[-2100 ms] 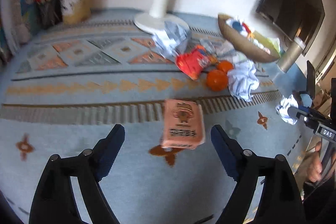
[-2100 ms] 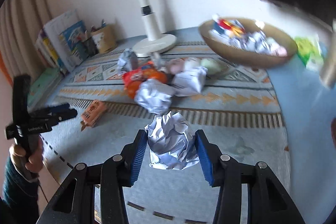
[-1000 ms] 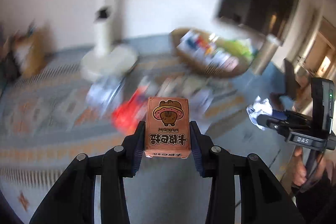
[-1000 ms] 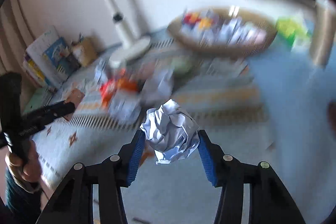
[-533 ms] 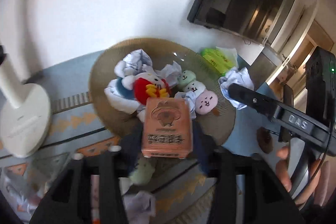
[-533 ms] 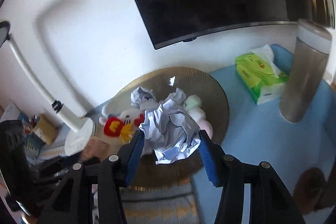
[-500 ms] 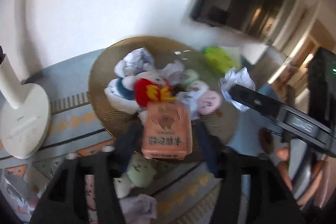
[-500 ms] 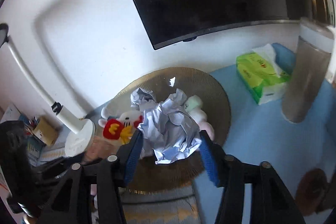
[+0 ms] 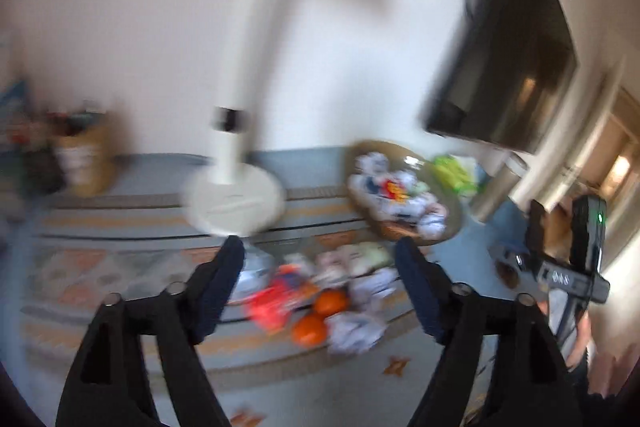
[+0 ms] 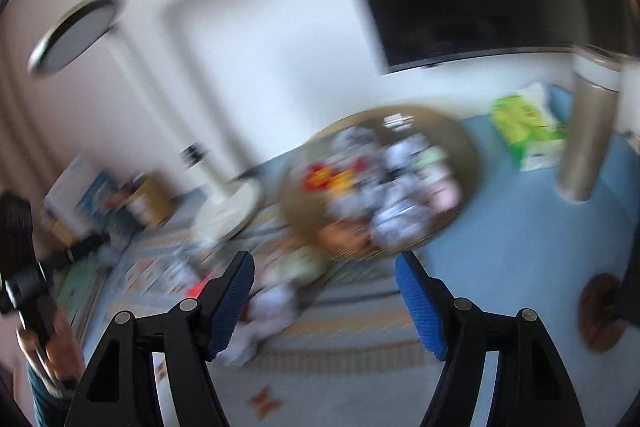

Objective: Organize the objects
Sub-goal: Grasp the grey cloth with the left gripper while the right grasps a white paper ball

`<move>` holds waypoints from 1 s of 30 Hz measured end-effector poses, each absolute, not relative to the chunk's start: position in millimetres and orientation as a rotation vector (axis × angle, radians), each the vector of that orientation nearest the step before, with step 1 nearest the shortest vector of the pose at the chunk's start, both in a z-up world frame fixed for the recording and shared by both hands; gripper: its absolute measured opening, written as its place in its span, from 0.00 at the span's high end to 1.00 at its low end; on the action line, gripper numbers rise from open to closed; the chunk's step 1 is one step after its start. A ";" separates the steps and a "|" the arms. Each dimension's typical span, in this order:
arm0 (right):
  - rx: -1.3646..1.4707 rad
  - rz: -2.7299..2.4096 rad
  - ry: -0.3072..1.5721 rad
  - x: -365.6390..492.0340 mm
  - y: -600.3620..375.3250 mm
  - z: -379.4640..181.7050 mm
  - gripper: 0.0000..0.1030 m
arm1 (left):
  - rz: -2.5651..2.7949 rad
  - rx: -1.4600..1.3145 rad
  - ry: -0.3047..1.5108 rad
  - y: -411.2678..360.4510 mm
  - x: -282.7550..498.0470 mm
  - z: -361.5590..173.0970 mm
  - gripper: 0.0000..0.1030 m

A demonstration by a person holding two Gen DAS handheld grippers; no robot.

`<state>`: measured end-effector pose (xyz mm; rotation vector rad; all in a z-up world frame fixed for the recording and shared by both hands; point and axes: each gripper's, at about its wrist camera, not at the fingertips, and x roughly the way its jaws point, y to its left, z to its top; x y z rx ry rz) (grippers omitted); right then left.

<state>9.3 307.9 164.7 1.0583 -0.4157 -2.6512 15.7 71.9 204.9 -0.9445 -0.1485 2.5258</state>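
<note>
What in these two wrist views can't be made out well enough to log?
- Left wrist: pile on the rug smeared by motion blur; only two oranges are recognisable.
- Right wrist: basket contents blurred; single items indistinct.
- Right wrist: shelf clutter blurred, small.
- Both: wall screen cut by the edge.

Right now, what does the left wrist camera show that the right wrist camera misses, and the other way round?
Only the left view shows two oranges among the clutter on the rug, and the right hand-held gripper from the side. Only the right view shows a brown coaster and books by the wall. Both show the basket of toys and crumpled paper, the green tissue pack, the white lamp, the metal flask, and an empty, opening gripper.
</note>
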 end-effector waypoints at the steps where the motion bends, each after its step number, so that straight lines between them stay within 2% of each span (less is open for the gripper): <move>1: 1.069 -2.618 -0.416 12.5 297.0 160.5 0.25 | 2.562 -0.942 -0.137 58.6 22.1 209.8 0.07; 2: 1.078 -2.590 -0.423 15.8 285.3 153.2 0.16 | 2.606 -0.948 -0.118 46.0 29.3 212.1 0.01; 3: 1.080 -2.568 -0.434 19.4 272.5 141.1 0.08 | 2.645 -0.958 -0.099 34.4 36.3 209.9 0.01; 4: 1.093 -2.555 -0.432 21.1 259.7 125.0 0.07 | 2.678 -0.976 -0.078 25.8 40.5 201.1 0.01; 8: 1.063 -2.542 -0.360 21.8 228.6 80.8 0.07 | 2.735 -1.045 -0.101 1.8 36.7 131.7 0.01; 13: 1.047 -2.491 -0.186 15.4 199.7 69.2 0.07 | 2.571 -1.160 -0.292 5.3 -3.1 60.0 0.01; 16: 1.094 -2.416 -0.083 1.6 184.9 64.2 0.06 | 2.483 -1.147 -0.313 24.7 -28.4 57.1 0.01; 21: 1.164 -2.398 0.038 -13.1 172.2 44.2 0.06 | 2.418 -1.282 -0.176 70.8 -85.5 45.0 0.01; 24: 1.170 -2.425 0.037 -17.6 173.3 39.6 0.07 | 2.427 -1.288 -0.193 81.4 -105.0 35.5 0.02; 25: 1.169 -2.433 0.039 -18.1 173.1 39.3 0.07 | 2.425 -1.278 -0.212 82.7 -107.5 33.6 0.12; 26: 1.159 -2.439 0.042 -17.8 172.1 39.2 0.08 | 2.411 -1.258 -0.233 83.9 -108.8 32.3 0.35; 27: 1.151 -2.441 0.050 -17.0 170.6 38.8 0.14 | 2.386 -1.255 -0.239 85.1 -109.1 30.3 0.41; 28: 1.147 -2.443 0.071 -15.9 168.3 38.0 0.21 | 2.384 -1.252 -0.230 87.7 -108.0 29.7 0.43; 29: 1.144 -2.450 0.120 -14.5 163.0 35.9 0.35 | 2.402 -1.233 -0.211 88.9 -104.9 31.6 0.45; 30: 1.143 -2.457 0.155 -14.0 158.6 35.1 0.44 | 2.418 -1.220 -0.197 89.0 -101.8 33.4 0.46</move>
